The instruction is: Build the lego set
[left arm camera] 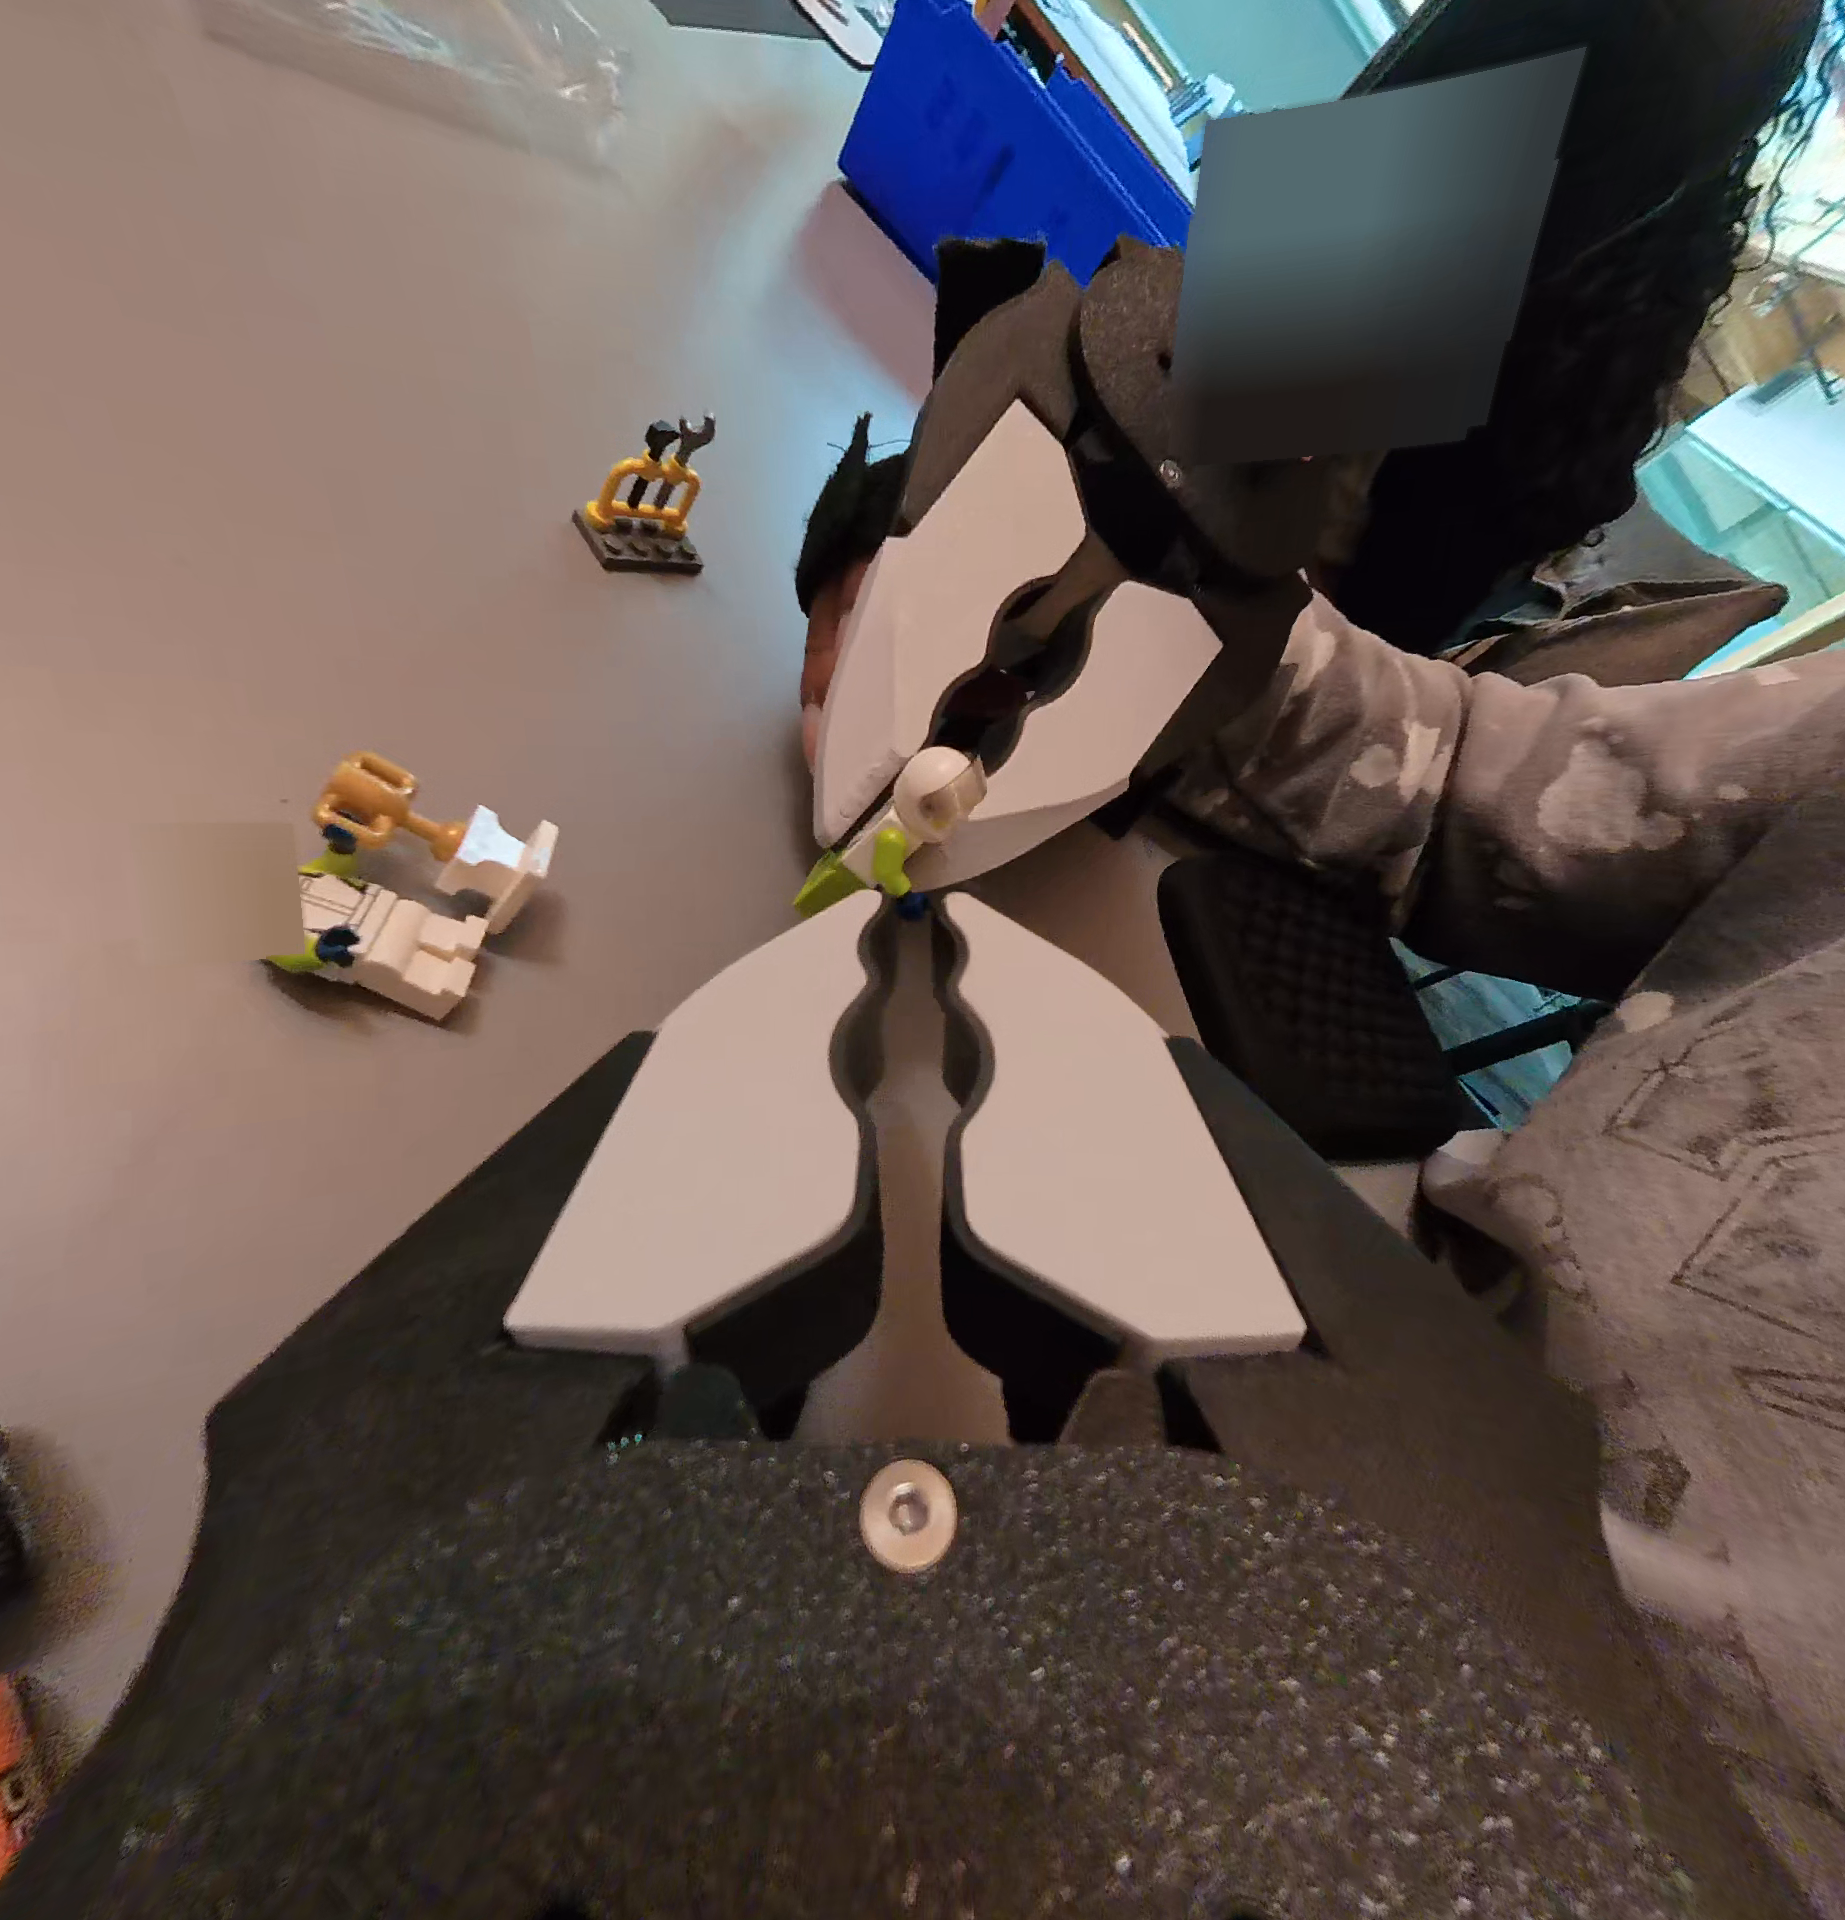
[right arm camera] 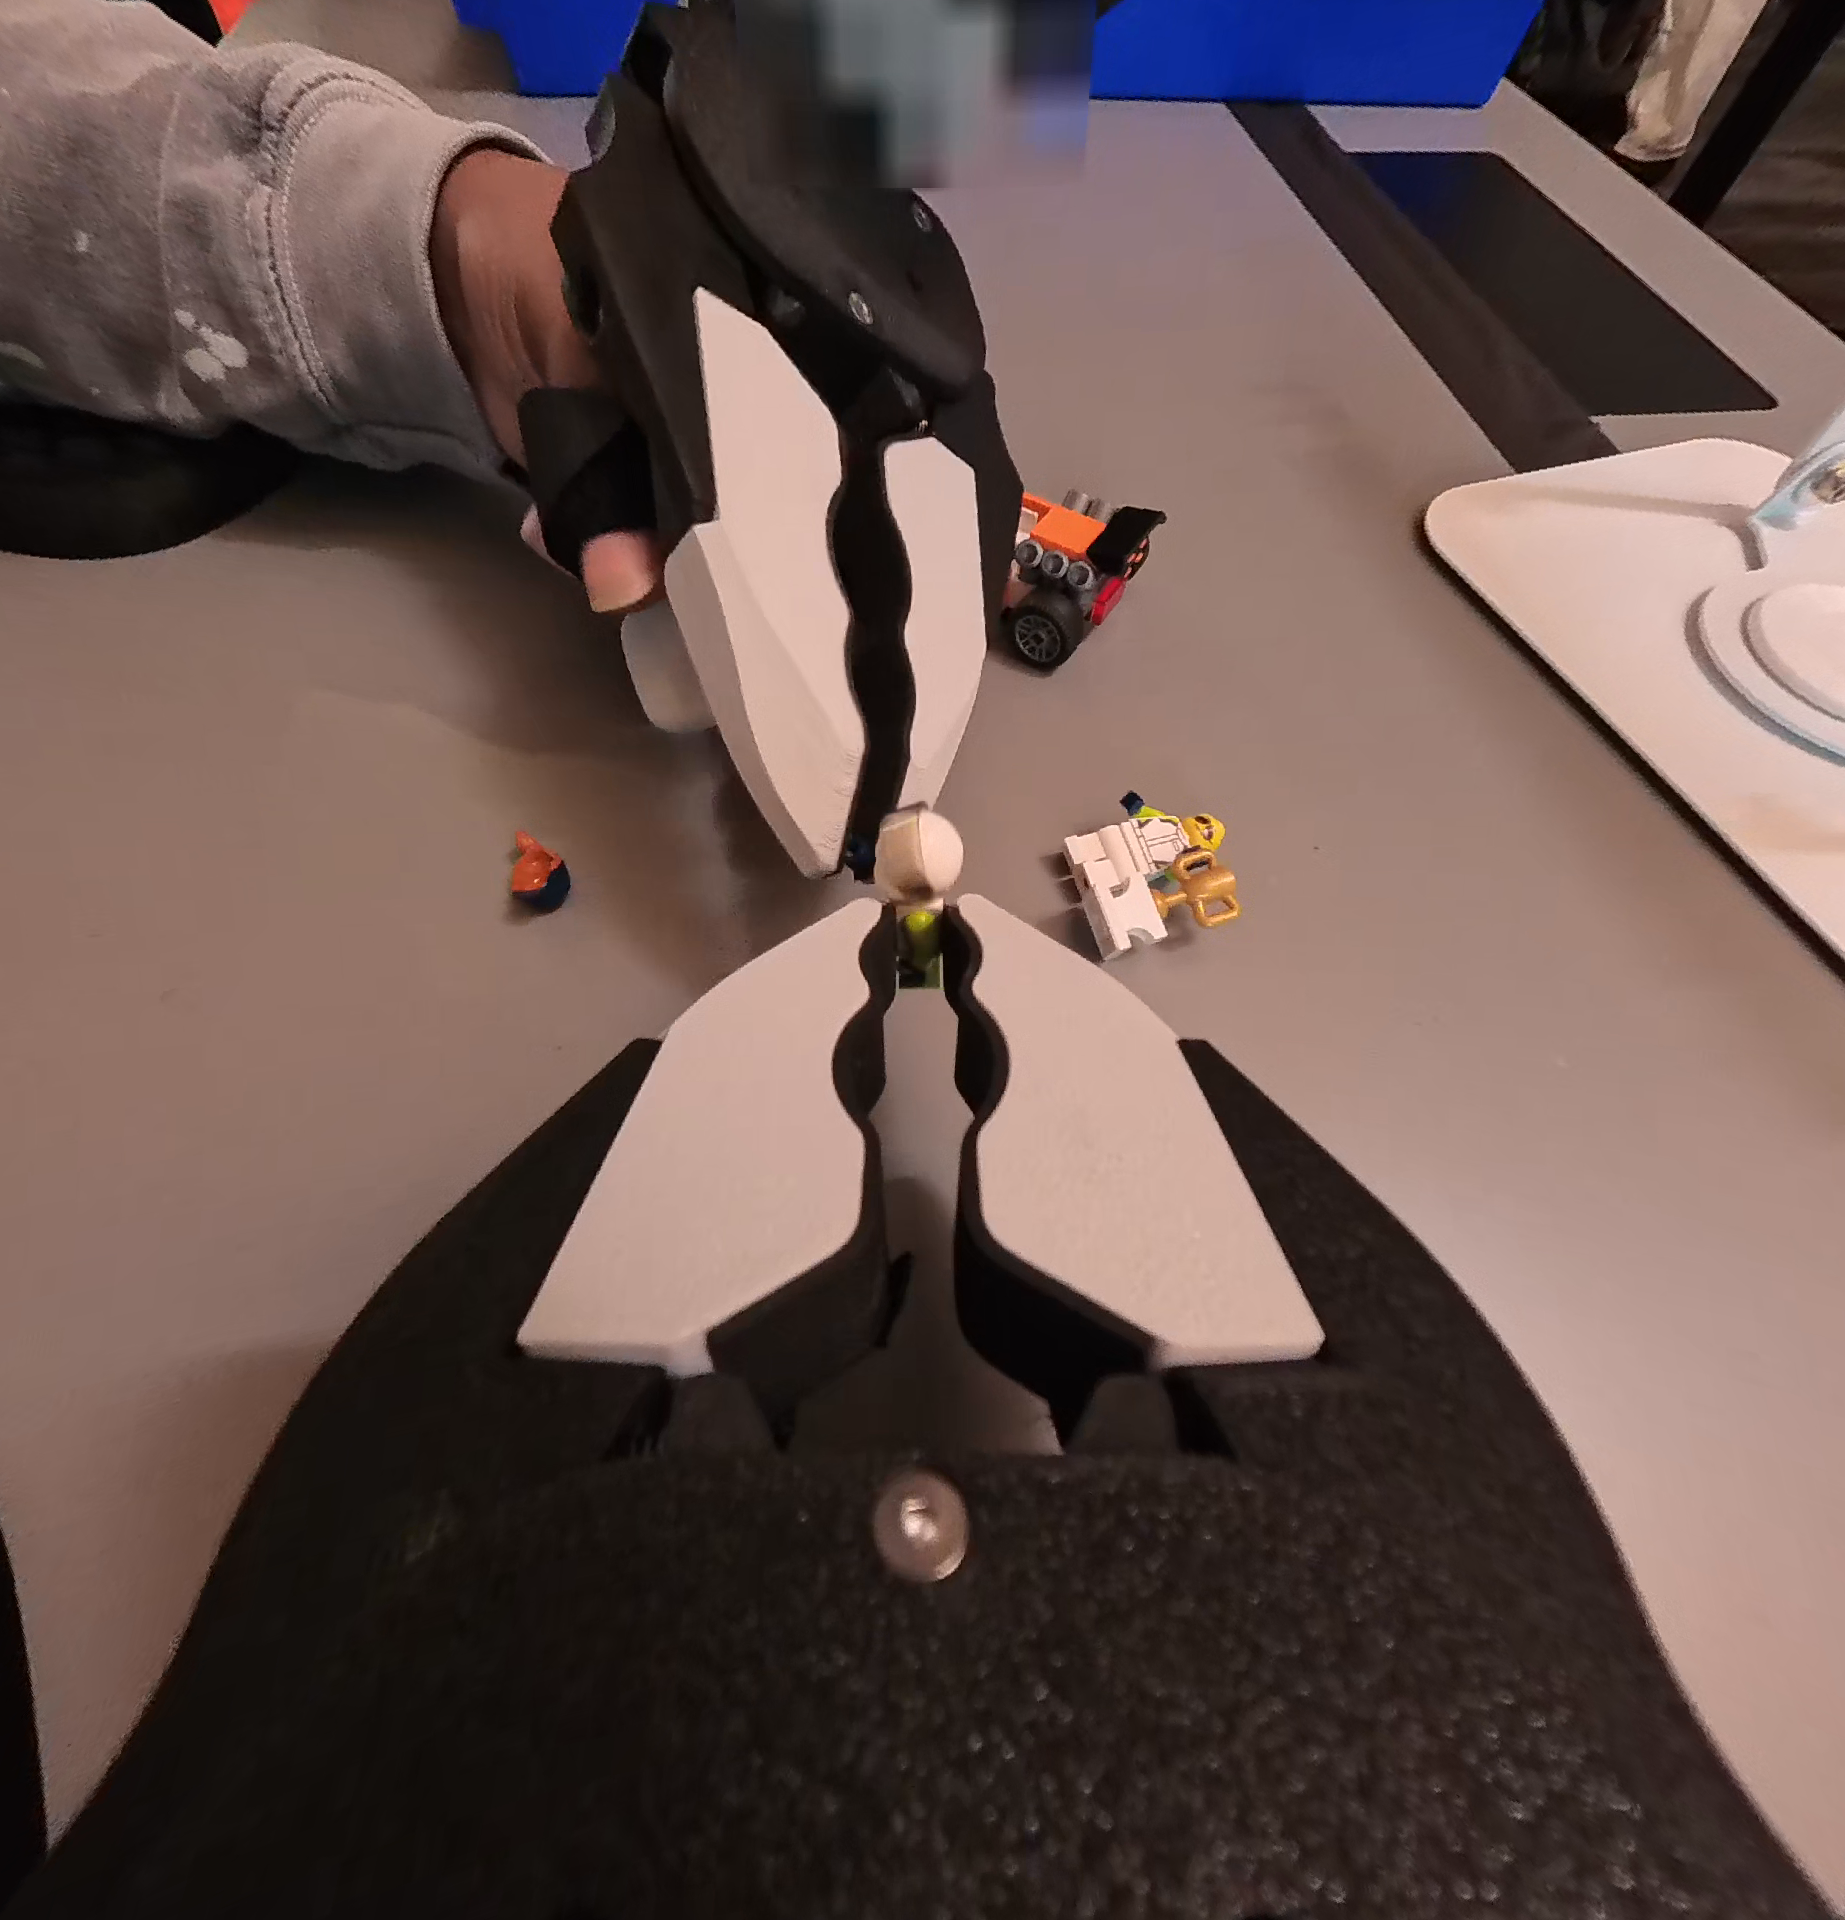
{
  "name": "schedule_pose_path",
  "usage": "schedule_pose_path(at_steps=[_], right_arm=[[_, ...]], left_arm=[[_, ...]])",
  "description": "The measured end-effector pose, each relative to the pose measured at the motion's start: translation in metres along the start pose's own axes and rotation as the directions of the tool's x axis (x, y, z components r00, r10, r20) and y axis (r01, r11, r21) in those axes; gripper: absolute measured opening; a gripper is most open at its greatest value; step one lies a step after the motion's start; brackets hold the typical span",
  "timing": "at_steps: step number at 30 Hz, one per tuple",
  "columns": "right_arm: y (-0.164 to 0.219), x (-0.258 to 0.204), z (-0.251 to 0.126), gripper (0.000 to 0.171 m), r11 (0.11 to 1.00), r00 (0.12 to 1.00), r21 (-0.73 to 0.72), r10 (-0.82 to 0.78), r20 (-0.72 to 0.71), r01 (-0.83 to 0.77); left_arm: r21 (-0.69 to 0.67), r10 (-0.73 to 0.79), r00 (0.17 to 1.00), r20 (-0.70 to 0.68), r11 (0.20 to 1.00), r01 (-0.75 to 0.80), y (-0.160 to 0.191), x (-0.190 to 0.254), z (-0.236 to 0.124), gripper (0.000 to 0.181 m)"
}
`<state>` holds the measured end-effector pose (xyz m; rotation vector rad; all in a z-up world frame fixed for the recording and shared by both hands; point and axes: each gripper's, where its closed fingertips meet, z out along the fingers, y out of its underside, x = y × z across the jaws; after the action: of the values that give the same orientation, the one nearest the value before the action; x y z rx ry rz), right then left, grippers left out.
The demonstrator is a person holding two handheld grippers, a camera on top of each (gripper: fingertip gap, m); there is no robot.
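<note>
A minifigure (right arm camera: pixel 919 940) with a white helmet (right arm camera: pixel 918 854) and lime arms is held in the air above the grey table (right arm camera: pixel 274 935). My right gripper (right arm camera: pixel 918 920) is shut on its torso. It also shows in the left wrist view (left arm camera: pixel 887 852). My left gripper (left arm camera: pixel 910 914) meets it tip to tip and is shut on the figure's dark blue hand (left arm camera: pixel 910 906). The left gripper enters the right wrist view (right arm camera: pixel 864 844) from above. The figure's legs are hidden between the right fingers.
A second minifigure (right arm camera: pixel 1136 878) with a gold trophy (right arm camera: pixel 1209 891) lies on the table. An orange kart (right arm camera: pixel 1069 571), a small orange and blue piece (right arm camera: pixel 539 873), a yellow tool rack (left arm camera: pixel 643 509), a white stand base (right arm camera: pixel 1624 582) and a blue bin (left arm camera: pixel 1001 145) are around. Both grippers' tips are close together, under 4 cm apart.
</note>
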<state>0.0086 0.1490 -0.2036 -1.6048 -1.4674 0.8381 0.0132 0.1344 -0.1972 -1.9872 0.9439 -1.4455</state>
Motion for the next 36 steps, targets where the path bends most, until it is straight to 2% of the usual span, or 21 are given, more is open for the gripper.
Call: schedule_pose_path(at_steps=[16, 19, 22, 24, 29, 30, 32, 34, 36], right_arm=[[-0.002, 0.001, 0.000, 0.008, 0.999, 0.999, -0.001, -0.037, -0.031, 0.037], [-0.002, 0.002, 0.000, 0.008, 0.999, 0.999, 0.002, -0.033, -0.036, 0.033], [-0.007, 0.004, -0.002, 0.017, 0.999, 0.999, 0.027, -0.018, -0.040, 0.019], [-0.007, 0.003, -0.002, 0.009, 0.999, 0.999, 0.030, -0.022, -0.040, 0.024], [-0.009, 0.006, -0.005, 0.008, 0.999, 0.999, 0.046, 0.030, -0.023, -0.029], [-0.007, 0.010, -0.007, 0.008, 0.998, 0.998, 0.045, 0.046, -0.031, -0.045], [-0.005, 0.019, -0.013, 0.008, 0.996, 0.995, 0.047, 0.081, -0.054, -0.079], [-0.003, 0.028, -0.020, 0.008, 0.992, 0.991, 0.055, 0.114, -0.067, -0.110], [0.000, 0.034, -0.025, 0.008, 0.991, 0.989, 0.057, 0.125, -0.078, -0.121]], left_arm=[[0.043, -0.260, 0.954, -0.150, 0.962, 0.269, -0.005, 0.004, -0.002, 0.004], [0.046, -0.236, 0.962, -0.135, 0.969, 0.245, -0.005, 0.003, -0.002, 0.004], [0.046, -0.220, 0.968, -0.116, 0.973, 0.227, -0.005, 0.001, -0.003, 0.004], [0.049, -0.223, 0.967, -0.126, 0.972, 0.231, -0.005, 0.002, -0.004, 0.005], [0.066, -0.172, 0.979, -0.113, 0.981, 0.180, -0.009, 0.003, -0.006, 0.007], [0.073, -0.144, 0.986, -0.084, 0.986, 0.151, -0.012, 0.000, -0.007, 0.011], [0.061, -0.048, 0.997, 0.056, 0.997, 0.044, -0.018, -0.015, -0.014, 0.019], [0.009, 0.066, 0.973, 0.223, 0.997, -0.070, -0.026, -0.035, -0.026, 0.021], [-0.067, 0.157, 0.932, 0.328, 0.988, -0.142, -0.037, -0.051, -0.034, 0.021]])
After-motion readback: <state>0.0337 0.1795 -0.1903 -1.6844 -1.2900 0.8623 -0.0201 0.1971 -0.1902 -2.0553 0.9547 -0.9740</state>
